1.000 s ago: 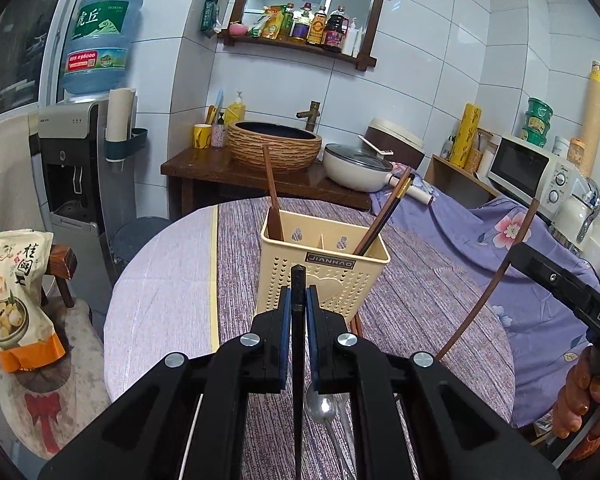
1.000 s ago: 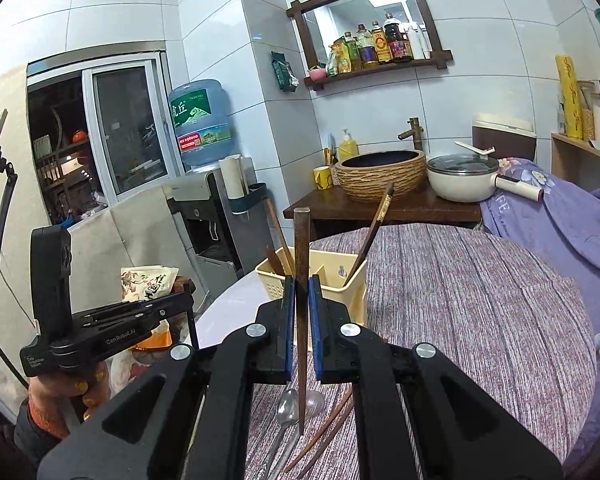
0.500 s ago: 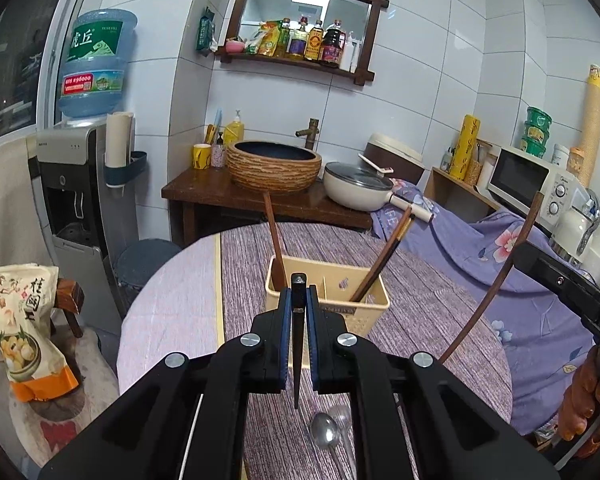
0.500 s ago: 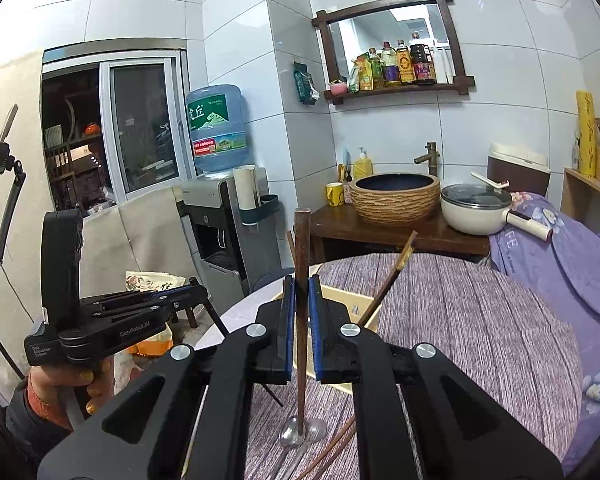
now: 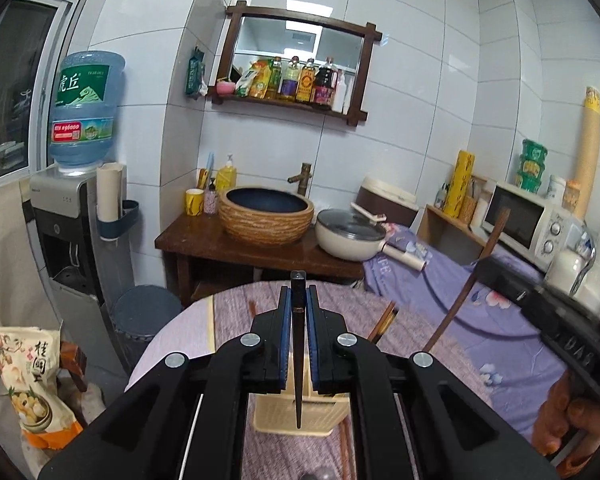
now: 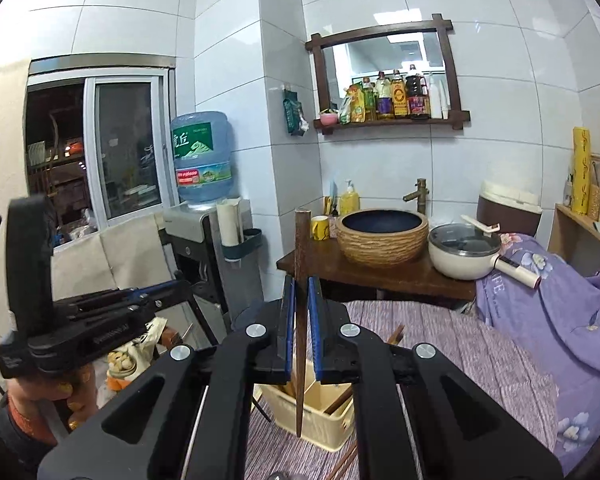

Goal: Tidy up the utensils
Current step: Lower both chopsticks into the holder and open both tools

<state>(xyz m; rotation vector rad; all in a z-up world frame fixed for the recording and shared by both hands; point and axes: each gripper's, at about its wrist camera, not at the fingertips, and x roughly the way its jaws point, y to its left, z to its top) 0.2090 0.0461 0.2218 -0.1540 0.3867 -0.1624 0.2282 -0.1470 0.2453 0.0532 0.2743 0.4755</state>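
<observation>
Chopsticks: left gripper (image 5: 299, 336) jaws are clamping a dark chopstick (image 5: 298, 360), right gripper (image 6: 300, 328) jaws a brown chopstick (image 6: 300, 320), both hanging toward six o'clock over the basket (image 6: 320, 412). Tilting tips risk missing compartments.

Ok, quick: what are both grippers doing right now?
Left gripper: shut on a dark chopstick, above the utensil basket.
Right gripper: shut on a brown chopstick.

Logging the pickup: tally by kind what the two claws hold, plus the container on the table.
Chopsticks: 2, a dark chopstick in the left claw, a brown chopstick in the right claw
Utensil basket: 1
Total: 3
</observation>
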